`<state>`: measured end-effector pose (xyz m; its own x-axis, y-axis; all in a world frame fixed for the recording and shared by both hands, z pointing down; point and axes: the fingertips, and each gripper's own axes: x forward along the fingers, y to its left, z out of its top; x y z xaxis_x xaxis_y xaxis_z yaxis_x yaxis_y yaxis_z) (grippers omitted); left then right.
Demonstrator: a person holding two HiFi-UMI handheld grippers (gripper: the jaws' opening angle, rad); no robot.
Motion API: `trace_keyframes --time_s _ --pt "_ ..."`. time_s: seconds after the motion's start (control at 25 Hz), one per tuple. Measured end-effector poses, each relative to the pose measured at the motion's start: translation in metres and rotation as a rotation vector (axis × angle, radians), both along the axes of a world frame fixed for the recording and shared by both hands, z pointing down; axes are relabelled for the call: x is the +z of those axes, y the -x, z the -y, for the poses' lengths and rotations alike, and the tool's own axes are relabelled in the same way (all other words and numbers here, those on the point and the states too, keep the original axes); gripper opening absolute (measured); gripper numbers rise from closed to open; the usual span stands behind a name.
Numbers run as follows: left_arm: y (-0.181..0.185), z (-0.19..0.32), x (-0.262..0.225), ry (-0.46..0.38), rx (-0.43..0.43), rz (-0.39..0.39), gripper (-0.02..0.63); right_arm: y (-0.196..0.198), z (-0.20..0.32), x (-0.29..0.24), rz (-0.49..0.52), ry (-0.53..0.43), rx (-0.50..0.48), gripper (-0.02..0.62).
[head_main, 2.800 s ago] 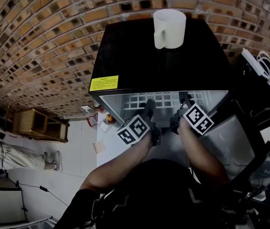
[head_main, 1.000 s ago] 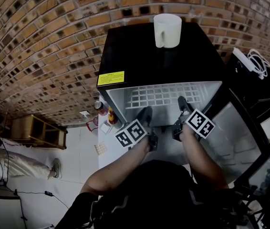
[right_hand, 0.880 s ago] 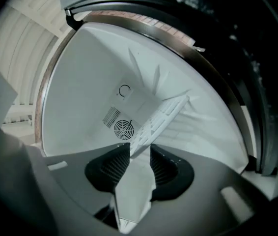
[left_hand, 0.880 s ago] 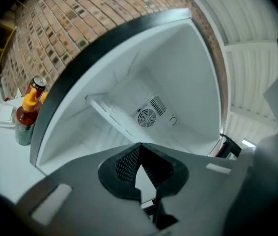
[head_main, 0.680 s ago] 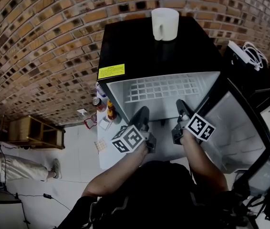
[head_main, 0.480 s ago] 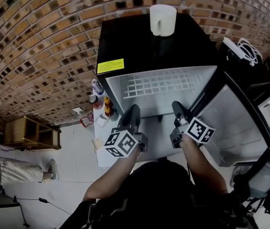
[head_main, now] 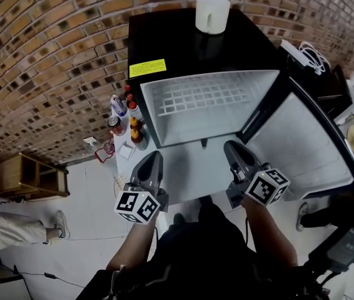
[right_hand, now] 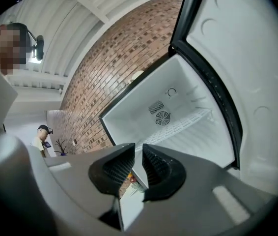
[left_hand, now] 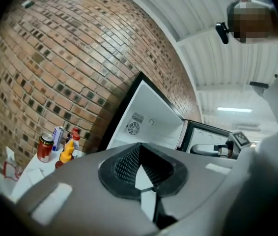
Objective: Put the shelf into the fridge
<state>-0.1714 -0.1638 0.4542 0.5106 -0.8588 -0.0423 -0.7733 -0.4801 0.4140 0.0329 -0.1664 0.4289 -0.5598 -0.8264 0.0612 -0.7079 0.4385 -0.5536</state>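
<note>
The black mini fridge stands open. Its white wire shelf lies level inside, across the upper part of the white cavity, and also shows in the right gripper view. Both grippers hang in front of the fridge, apart from it and from the shelf. My left gripper is shut on nothing, its pads meeting. My right gripper has just been closing; a narrow gap remains between its pads and nothing is in it.
The fridge door swings wide to the right. A white mug stands on the fridge top. Bottles and a can crowd a low white table left of the fridge. A power strip lies at the right. A person stands far off.
Both grippers have drawn back out of the fridge toward me and spread apart. The left jaws closed fully and the right jaws narrowed. The shelf stays inside the fridge.
</note>
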Motion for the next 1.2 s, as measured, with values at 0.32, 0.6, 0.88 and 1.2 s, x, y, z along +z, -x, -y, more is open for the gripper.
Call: trace_keyframes --time_s 0.32,0.6,0.88,1.2 --pt "-0.007 -0.035 -0.043 -0.131 0.043 0.079 0.002 -0.016 -0.031 -0.018 -0.130 -0.073 0.022 0.051" --pt "-0.041 -0.046 -0.056 -0.160 0.107 0.187 0.002 -0.033 -0.040 -0.036 -0.221 -0.153 -0.030 0.051" --pt "-0.053 -0.053 -0.073 -0.129 0.005 0.195 0.002 -0.061 -0.039 -0.060 -0.311 -0.243 -0.124 0.051" --pt "-0.065 -0.066 -0.089 -0.143 0.024 0.186 0.002 -0.079 -0.037 -0.059 -0.271 -0.254 -0.161 0.029"
